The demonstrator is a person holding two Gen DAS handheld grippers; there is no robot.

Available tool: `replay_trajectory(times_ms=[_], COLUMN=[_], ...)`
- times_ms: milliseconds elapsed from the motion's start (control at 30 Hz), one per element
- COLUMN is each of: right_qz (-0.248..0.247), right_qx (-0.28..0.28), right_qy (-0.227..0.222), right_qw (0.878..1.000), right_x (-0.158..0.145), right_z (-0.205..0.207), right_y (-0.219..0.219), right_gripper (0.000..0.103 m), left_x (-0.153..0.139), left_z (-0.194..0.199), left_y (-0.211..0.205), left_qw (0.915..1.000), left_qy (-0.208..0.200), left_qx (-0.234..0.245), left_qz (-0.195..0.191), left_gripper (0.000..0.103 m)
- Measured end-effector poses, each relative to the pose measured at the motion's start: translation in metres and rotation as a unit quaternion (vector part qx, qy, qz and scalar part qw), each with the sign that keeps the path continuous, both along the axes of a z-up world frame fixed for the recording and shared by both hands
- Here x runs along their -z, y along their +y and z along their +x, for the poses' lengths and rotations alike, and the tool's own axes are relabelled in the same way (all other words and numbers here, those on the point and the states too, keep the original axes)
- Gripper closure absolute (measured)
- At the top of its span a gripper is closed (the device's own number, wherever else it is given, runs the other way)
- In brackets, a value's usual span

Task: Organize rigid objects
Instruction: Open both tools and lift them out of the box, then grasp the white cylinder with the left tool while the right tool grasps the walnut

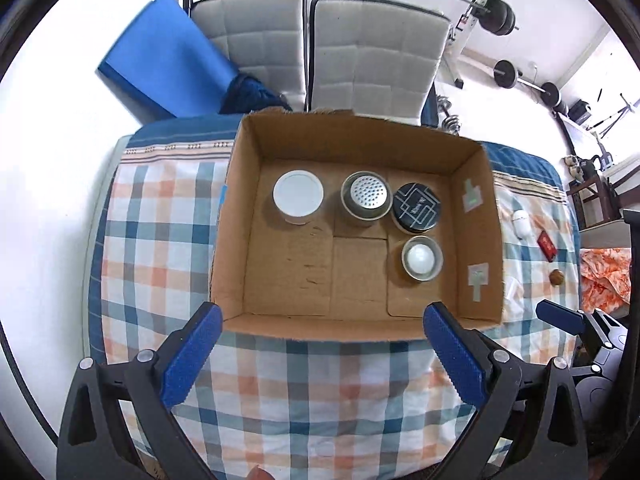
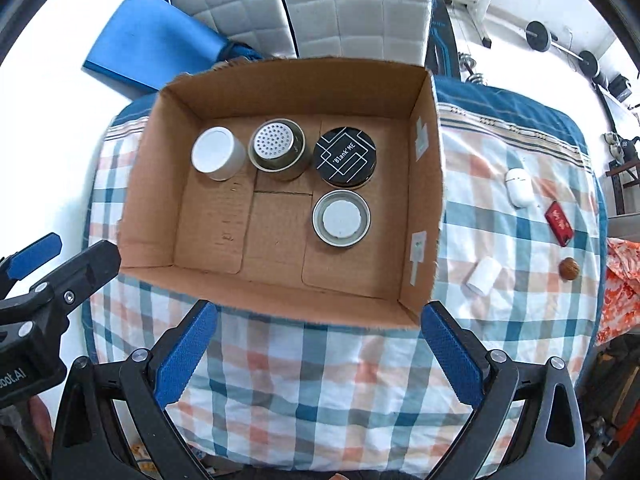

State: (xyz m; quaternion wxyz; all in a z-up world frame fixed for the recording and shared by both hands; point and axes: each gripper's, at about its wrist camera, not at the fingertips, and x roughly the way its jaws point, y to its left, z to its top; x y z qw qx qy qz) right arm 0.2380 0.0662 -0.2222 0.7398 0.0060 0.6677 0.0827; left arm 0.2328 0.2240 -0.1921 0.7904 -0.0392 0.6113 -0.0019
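An open cardboard box stands on the checked tablecloth. Inside stand a white jar, a perforated metal cup, a black round tin and a metal lid with a white centre. To the right of the box on the cloth lie a white earbud case, a red flat item, a walnut and a small white cylinder. My left gripper and right gripper are open and empty, above the box's near edge.
The table's near edge is below the grippers. Two grey padded chairs and a blue mat stand behind the table. Gym weights are at the back right. An orange cloth lies off the right edge.
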Motion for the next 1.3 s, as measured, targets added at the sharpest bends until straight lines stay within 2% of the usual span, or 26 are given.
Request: replay_trajectory(times_ms=[200, 467, 600, 733, 833, 1033, 1167, 1300], right_qz=[0.017, 0.031, 0.037, 0.033, 0.020, -0.026, -0.040, -0.042], right_qx=[-0.002, 0.003, 0.019, 0.054, 0.085, 0.145, 0.183, 0.224], right_qy=[-0.019, -0.028, -0.033, -0.039, -0.041, -0.029, -0.009, 0.007], right_qw=[1.000, 0.999, 0.999, 0.997, 0.995, 0.989, 0.982, 0.974], right_x=[-0.029, -0.039, -0.044, -0.048, -0.046, -0.022, 0.008, 0.044], right_z=[-0.018, -0.026, -0.026, -0.023, -0.018, 0.001, 0.010, 0.013], right_y=[-0.010, -0.033, -0.062, -0.113, -0.157, -0.251, -0.310, -0.364], right_gripper=[0.000, 0.000, 0.000, 0.000, 0.000, 0.000, 0.000, 0.000], left_x=[-0.021, -0.033, -0.036, -0.033, -0.027, 0.000, 0.032, 0.078], left_z=[-0.015, -0.019, -0.014, -0.003, 0.012, 0.045, 0.057, 0.063], left_y=[-0.011, -0.040, -0.069, -0.112, -0.154, -0.239, -0.284, -0.323], left_qw=[0.9998, 0.9995, 0.9990, 0.9979, 0.9961, 0.9929, 0.9913, 0.9881], left_qy=[-0.019, -0.031, -0.036, -0.036, -0.033, -0.020, 0.005, 0.030], left_qx=[0.003, 0.011, 0.025, 0.051, 0.075, 0.112, 0.128, 0.150], left_qz=[0.001, -0.001, -0.004, -0.017, -0.033, -0.035, -0.031, 0.006], left_gripper=[0.000, 0.000, 0.000, 0.000, 0.000, 0.000, 0.000, 0.000])
